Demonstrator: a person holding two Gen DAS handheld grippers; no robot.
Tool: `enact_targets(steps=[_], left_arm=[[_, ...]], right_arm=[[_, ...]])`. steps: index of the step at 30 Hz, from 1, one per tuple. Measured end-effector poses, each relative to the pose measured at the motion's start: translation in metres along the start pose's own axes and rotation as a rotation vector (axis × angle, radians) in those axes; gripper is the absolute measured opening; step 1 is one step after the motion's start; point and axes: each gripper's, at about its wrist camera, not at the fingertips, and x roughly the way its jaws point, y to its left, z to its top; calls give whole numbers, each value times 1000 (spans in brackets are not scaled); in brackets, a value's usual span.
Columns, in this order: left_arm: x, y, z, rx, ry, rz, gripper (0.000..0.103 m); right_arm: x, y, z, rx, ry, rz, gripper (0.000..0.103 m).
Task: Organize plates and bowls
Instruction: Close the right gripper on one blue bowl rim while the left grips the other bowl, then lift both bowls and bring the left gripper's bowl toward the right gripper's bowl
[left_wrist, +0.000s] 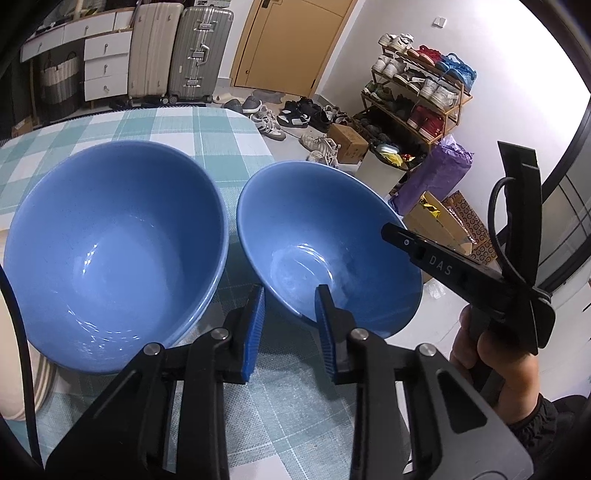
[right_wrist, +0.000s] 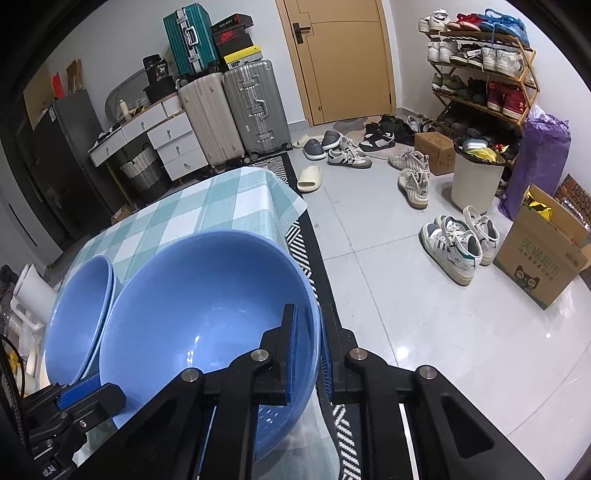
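Observation:
Two blue bowls stand side by side on the checked tablecloth (left_wrist: 207, 129). The larger left bowl (left_wrist: 110, 240) (right_wrist: 79, 314) shows a double rim in the right wrist view, as if two are nested. My left gripper (left_wrist: 291, 317) is shut on the near rim of the right bowl (left_wrist: 325, 236) (right_wrist: 207, 317), one pad inside and one outside. My right gripper (right_wrist: 308, 332) is shut on that same bowl's right rim, with its inner finger over the hollow. In the left wrist view a right gripper finger (left_wrist: 436, 258) reaches over the rim, held by a hand (left_wrist: 491, 354).
The right bowl sits close to the table's right edge (right_wrist: 291, 221), with tiled floor below. Shoes (right_wrist: 450, 243), a cardboard box (right_wrist: 543, 254) and a white bin (right_wrist: 472, 181) lie on the floor. A white jug (right_wrist: 33, 291) stands left of the bowls. Something pale and striped (left_wrist: 40, 373) lies under the left bowl.

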Motion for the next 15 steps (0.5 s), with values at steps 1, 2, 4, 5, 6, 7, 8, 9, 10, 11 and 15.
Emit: enact_targets(steps=[1, 2, 4, 5, 6, 7, 8, 9, 10, 11, 15], left_arm=[[-2, -1, 0, 2, 0, -4, 24], [-2, -1, 0, 5, 0, -5, 24], [-6, -3, -1, 7, -4, -8, 24], [-7, -3, -1, 9, -5, -10, 24], [-9, -3, -1, 10, -7, -14, 24], [-11, -3, 0, 12, -9, -21, 24], [-12, -3, 0, 14, -9, -23, 24], [-14, -4, 1, 19, -12, -25, 24], [-17, -5, 0, 22, -15, -28, 24], [-18, -6, 1, 25, -17, -30, 24], [-27, -8, -1, 34, -22, -32, 24]], right_arm=[[-1, -1, -1, 4, -1, 1, 12], [-2, -1, -1, 8, -2, 3, 12], [-4, -3, -3, 21, -1, 16, 12], [-5, -5, -3, 31, 1, 27, 12], [-7, -6, -4, 41, 1, 36, 12], [-9, -8, -5, 47, -1, 42, 12], [-11, -8, -5, 47, -3, 43, 12], [-13, -8, -6, 45, -7, 41, 12], [-16, -8, -6, 41, -11, 35, 12], [-18, -8, -6, 37, -13, 32, 12], [-29, -5, -8, 21, -27, 26, 12]])
